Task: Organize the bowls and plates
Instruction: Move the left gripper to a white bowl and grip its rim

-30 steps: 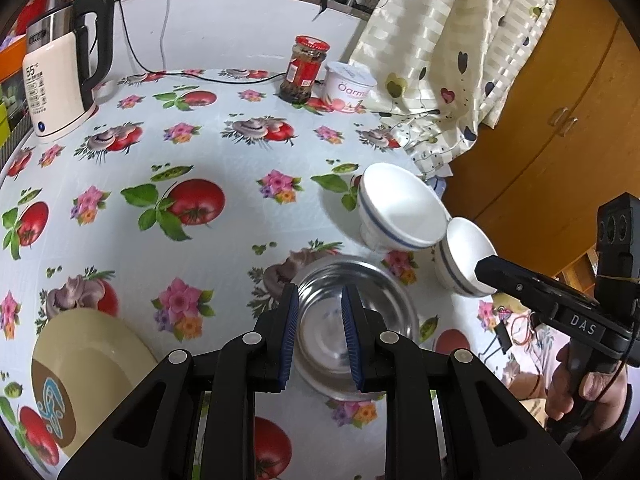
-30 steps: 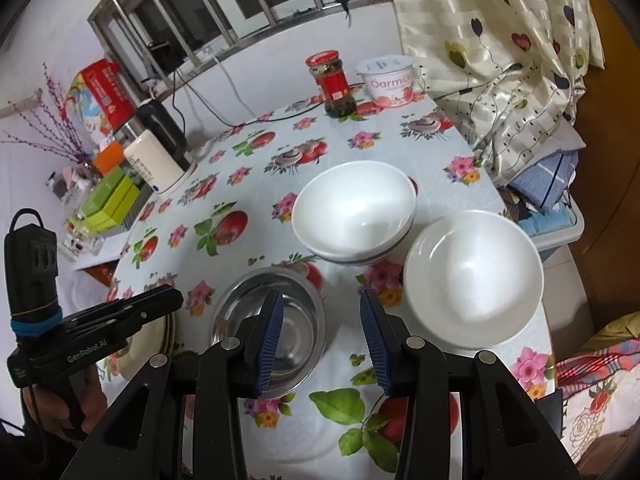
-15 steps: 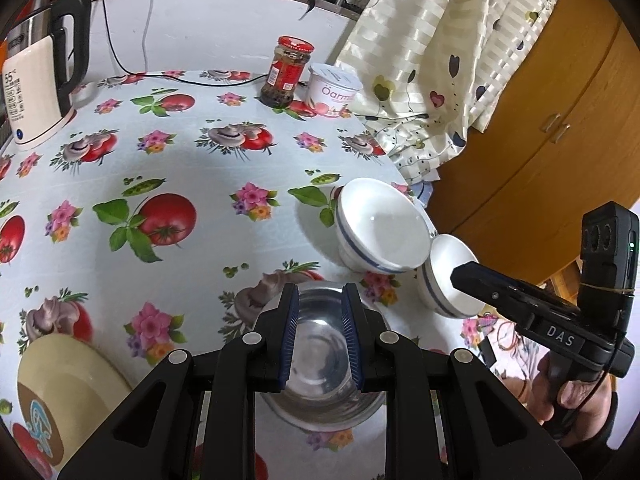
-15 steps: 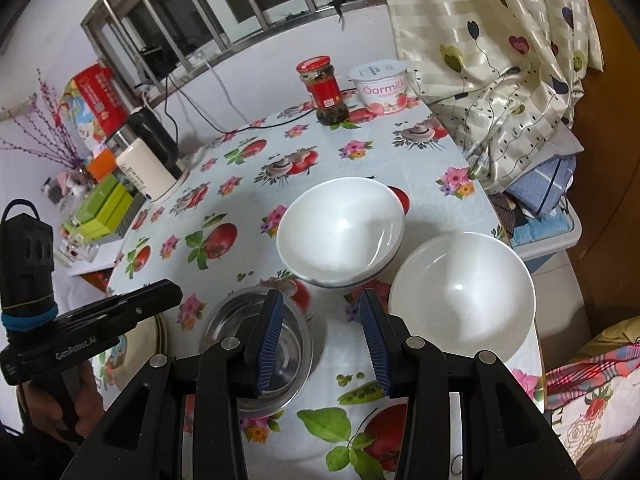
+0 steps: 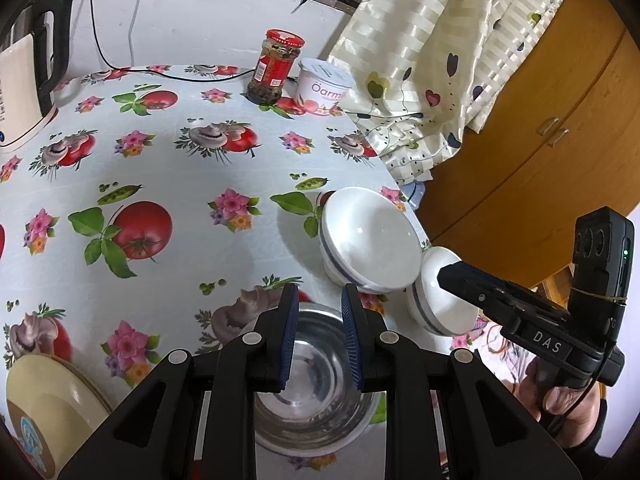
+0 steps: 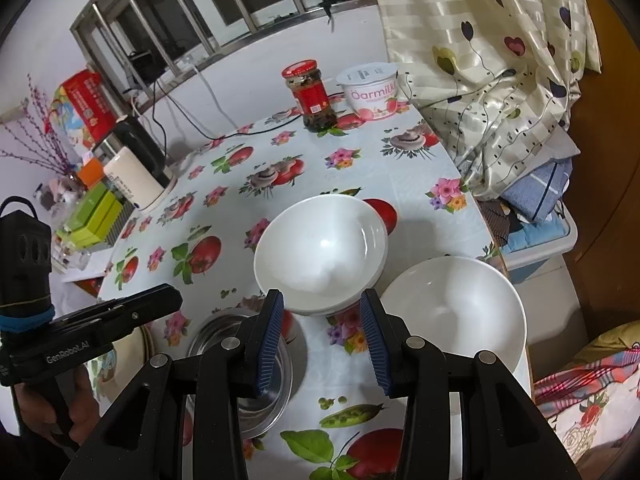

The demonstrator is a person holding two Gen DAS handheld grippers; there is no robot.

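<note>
A steel bowl (image 5: 316,384) sits at the table's near edge, also in the right wrist view (image 6: 244,364). My left gripper (image 5: 319,336) is open and empty, just above the bowl's far rim. Stacked white bowls with a blue band (image 5: 368,240) stand right of it, also in the right wrist view (image 6: 320,248). A single white bowl (image 6: 452,320) sits at the table's right edge. My right gripper (image 6: 322,340) is open and empty, hovering near the front of the stacked bowls. Cream plates (image 5: 44,404) lie stacked at the near left.
A red-lidded jar (image 5: 276,68) and a yoghurt tub (image 5: 324,88) stand at the back. A kettle (image 5: 24,84) is at the back left. A curtain (image 5: 432,60) hangs over the table's right edge. A wooden cabinet (image 5: 540,140) stands to the right.
Both grippers have moved forward over the table. The steel bowl now lies closer under the left gripper, and the stacked bowls are closer to the right gripper. Both stay open.
</note>
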